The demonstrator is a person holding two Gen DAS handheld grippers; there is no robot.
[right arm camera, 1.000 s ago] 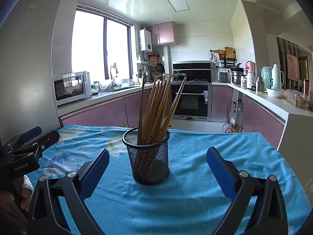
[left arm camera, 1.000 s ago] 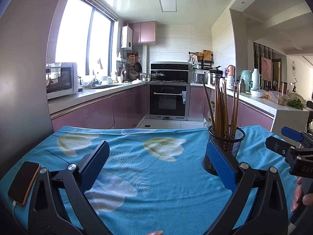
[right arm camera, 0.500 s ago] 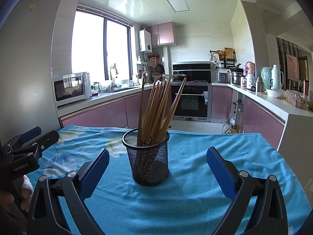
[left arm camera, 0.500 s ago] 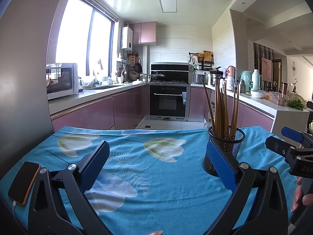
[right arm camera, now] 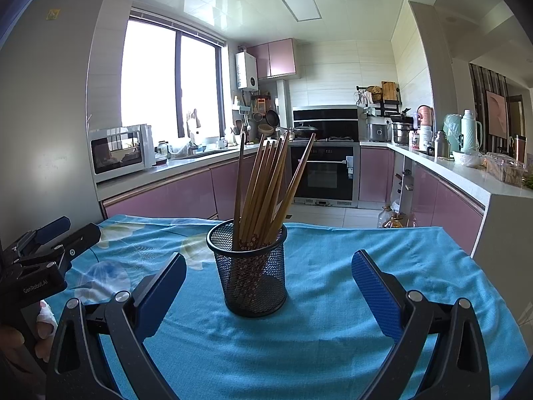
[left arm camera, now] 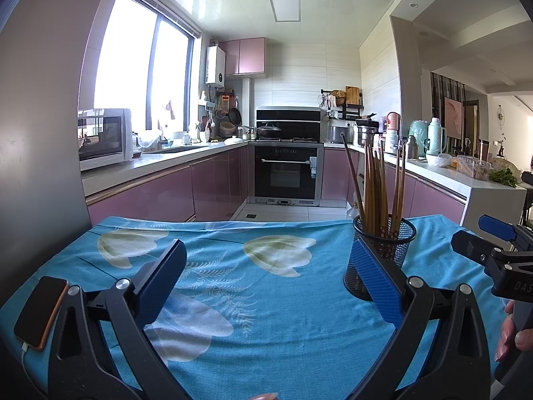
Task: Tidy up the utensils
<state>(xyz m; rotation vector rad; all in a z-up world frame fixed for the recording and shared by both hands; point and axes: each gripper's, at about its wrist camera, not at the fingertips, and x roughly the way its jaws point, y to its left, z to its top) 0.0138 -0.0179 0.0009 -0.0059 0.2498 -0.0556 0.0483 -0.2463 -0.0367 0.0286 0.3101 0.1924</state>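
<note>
Straight ahead of my right gripper stands the black mesh holder, upright on the blue floral tablecloth, roughly centred between the two blue pads but farther out than their tips. My right jaws are spread wide, touching nothing. A bundle of wooden chopsticks stands inside the holder, fanning outward at the top, with one darker stick leaning to the left of the rest and one tilting off to the right.

From my left gripper the same holder sits ahead and to the right, partly hidden behind the right-hand pad; whether pad and mesh touch I cannot tell. These jaws are also wide apart and empty. Beneath them lies only open tablecloth with its pale leaf print.

Off to the left of my left gripper, at the cloth's near corner, a phone lies flat with a white cable running from its near end.

At the far right of the left view I see the other gripper's black frame and blue tip, with fingertips of a hand below it.
</note>
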